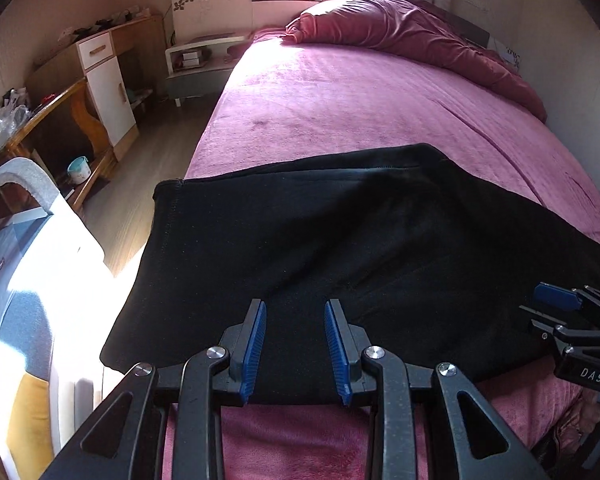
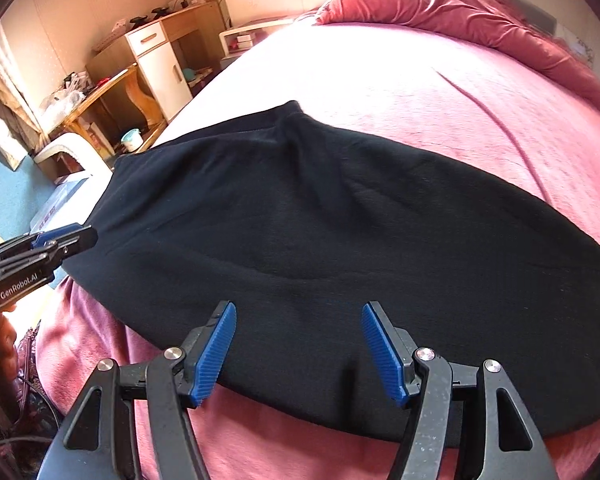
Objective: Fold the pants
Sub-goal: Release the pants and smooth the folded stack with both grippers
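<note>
Black pants (image 1: 320,248) lie flat across the near end of a pink bed (image 1: 340,100), with the hemmed end hanging over the bed's left edge. They also show in the right wrist view (image 2: 320,240). My left gripper (image 1: 296,312) is open and empty, its blue pads just over the pants' near edge. My right gripper (image 2: 298,316) is open wider and empty, above the near edge further right. The right gripper shows from the side in the left wrist view (image 1: 560,300). The left gripper shows from the side in the right wrist view (image 2: 60,240), near the pants' left end.
A rumpled red duvet (image 1: 420,36) lies at the bed's far right. A bedside table (image 1: 200,60), a wooden desk with a white cabinet (image 1: 108,80) and a small bucket (image 1: 78,168) stand on the left. A white and blue box (image 1: 28,260) sits beside the bed.
</note>
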